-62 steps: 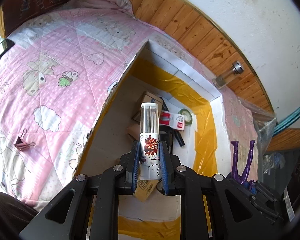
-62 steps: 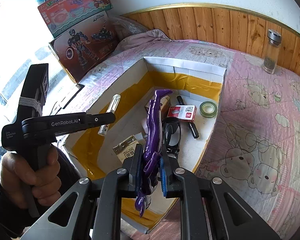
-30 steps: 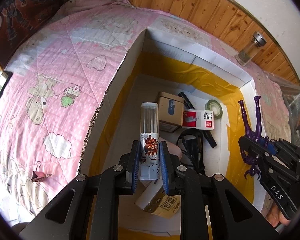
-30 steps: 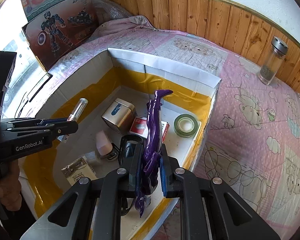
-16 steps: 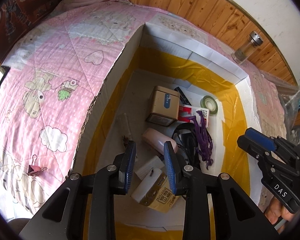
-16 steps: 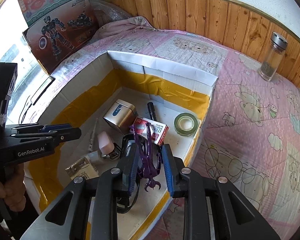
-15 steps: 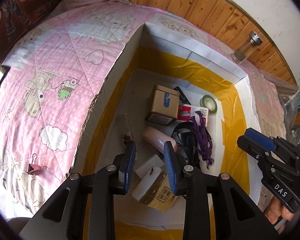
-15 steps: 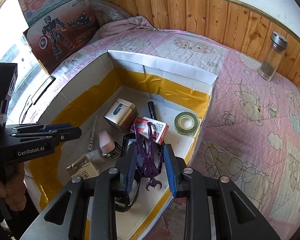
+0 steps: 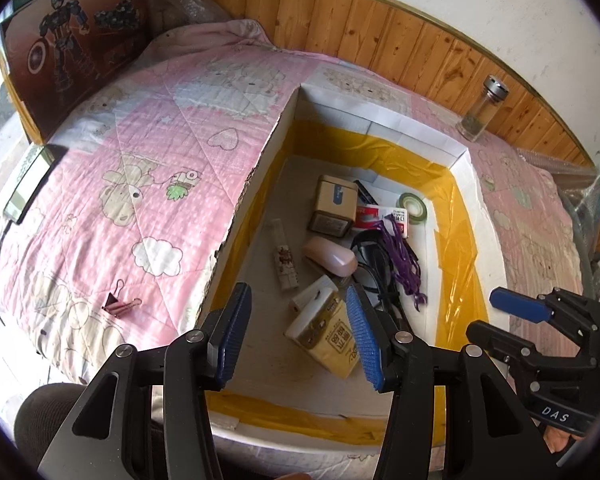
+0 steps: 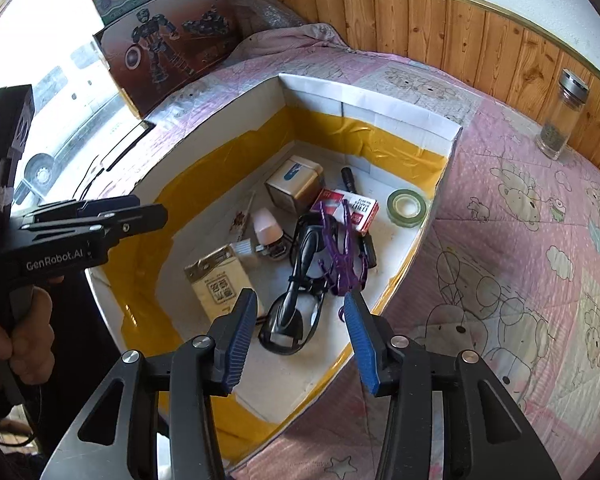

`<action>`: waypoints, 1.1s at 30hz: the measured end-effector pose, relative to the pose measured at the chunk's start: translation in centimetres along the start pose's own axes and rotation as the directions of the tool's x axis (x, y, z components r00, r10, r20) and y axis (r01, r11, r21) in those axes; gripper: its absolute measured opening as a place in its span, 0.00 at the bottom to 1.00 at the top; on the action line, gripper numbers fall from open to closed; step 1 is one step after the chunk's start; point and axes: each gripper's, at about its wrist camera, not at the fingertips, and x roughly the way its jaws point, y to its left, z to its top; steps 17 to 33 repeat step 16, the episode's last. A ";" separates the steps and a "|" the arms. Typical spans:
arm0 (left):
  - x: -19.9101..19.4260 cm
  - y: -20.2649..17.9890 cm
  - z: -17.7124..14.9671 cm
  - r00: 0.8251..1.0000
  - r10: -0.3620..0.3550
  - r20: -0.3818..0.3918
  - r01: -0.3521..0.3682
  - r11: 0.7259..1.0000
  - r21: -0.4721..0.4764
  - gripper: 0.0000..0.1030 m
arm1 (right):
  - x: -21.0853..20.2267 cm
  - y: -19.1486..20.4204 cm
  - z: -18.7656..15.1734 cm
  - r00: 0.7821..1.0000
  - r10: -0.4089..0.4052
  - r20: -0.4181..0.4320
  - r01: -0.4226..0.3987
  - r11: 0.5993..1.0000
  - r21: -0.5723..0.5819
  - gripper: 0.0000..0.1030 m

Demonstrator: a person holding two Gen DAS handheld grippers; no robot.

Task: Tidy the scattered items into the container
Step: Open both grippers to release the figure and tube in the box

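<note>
Taking the container [image 9: 380, 130] as the reference, and reading from its left: a pink binder clip [image 9: 121, 305] lies on the quilt [image 9: 140, 168] well left of the box's near corner, not yet tidied; the left gripper [image 9: 298, 334] hangs above the box's near-left end, jaws opening and nothing between them. Inside, along the left wall, lies a clear tube [image 9: 284, 254] with a red printed label, flat on the floor; right of it a pink case [image 9: 330, 255], a yellow tissue pack [image 9: 328, 334], a small tan tin [image 9: 334, 204]; further right black goggles [image 10: 296, 280] with a purple figure [image 10: 342, 252] draped over them, limbs splayed (thin and easily snagged). The right gripper [image 10: 302, 338] hangs over the near-right rim, jaws likewise opening, empty. Beyond the far-right corner a glass jar [image 10: 560, 116] stands upright by the wooden panelling.

Judgement: both releases look complete; lift each gripper clear of the walls before swinging out, then take the clip by its wire handles, the jar around its body.
</note>
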 end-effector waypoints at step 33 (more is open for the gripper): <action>-3.0 -2.5 -2.9 0.997 -0.080 0.022 0.079 0.997 0.012 0.63 | -2.9 3.1 -3.4 0.999 -0.048 -0.004 0.047 0.993 -0.104 0.51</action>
